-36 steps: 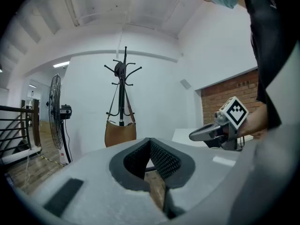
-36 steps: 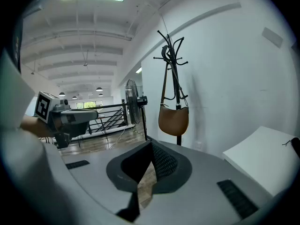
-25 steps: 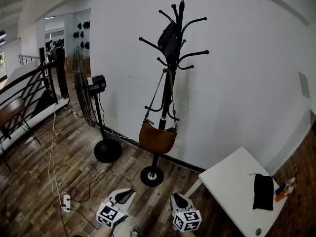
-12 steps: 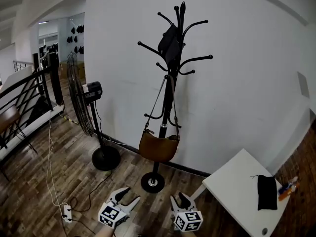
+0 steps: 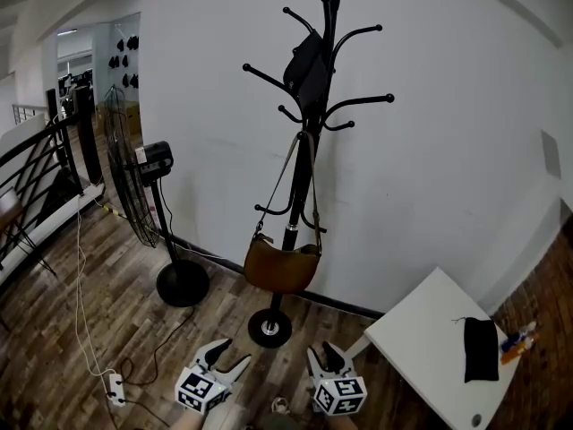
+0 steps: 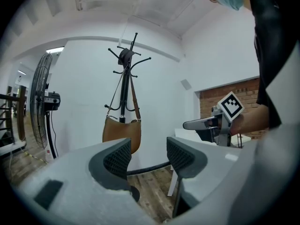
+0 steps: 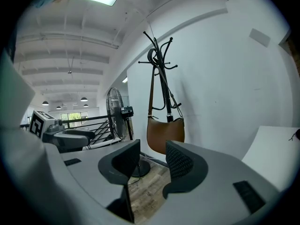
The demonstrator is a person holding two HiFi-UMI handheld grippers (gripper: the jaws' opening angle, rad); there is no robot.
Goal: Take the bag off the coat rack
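A brown shoulder bag hangs by its long strap from a hook of the black coat rack by the white wall. It also shows in the left gripper view as the bag and in the right gripper view as the bag. My left gripper is low in the head view, well short of the rack; its jaws are opening with nothing between them. My right gripper is beside it, open and empty. Both point toward the bag from a distance.
A black item hangs high on the rack. A standing fan is left of the rack, with cables and a power strip on the wood floor. A white table with a black pouch stands at right.
Both grippers' jaws went from shut to spread apart. The view has shifted slightly, with the rack and bag a little nearer and more central.
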